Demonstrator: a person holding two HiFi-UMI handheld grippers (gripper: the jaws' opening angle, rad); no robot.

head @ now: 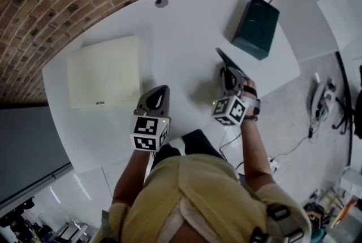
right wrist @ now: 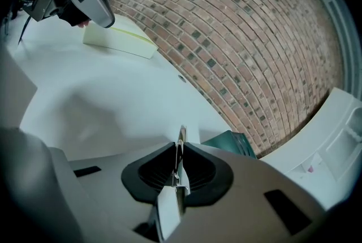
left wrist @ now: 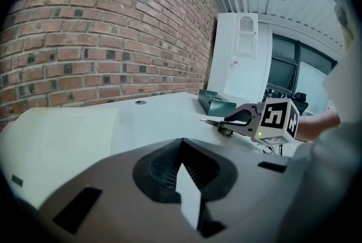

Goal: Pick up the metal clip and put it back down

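Right gripper [right wrist: 179,148] is closed on the metal clip [right wrist: 181,135], a thin strip pinched edge-on between the jaws with its tip poking out beyond them. In the head view that gripper [head: 231,74] sits over the near right part of the white worktop [head: 186,27], and the clip [head: 225,59] runs out from it toward 11 o'clock. Whether the clip is fully clear of the surface cannot be told; from the left gripper view it looks low, close above the worktop. Left gripper [left wrist: 182,179] has its jaws together with nothing between them and idles at 9 o'clock of the right one. A teal box [head: 255,26] stands at 1 o'clock of the right gripper, and a cream slab [head: 104,71] lies at 10 o'clock of the left gripper. By my reading the pick-up is done or just finishing, so the next move calls for lowering the clip flat onto bare worktop short of the teal box, then parting the jaws
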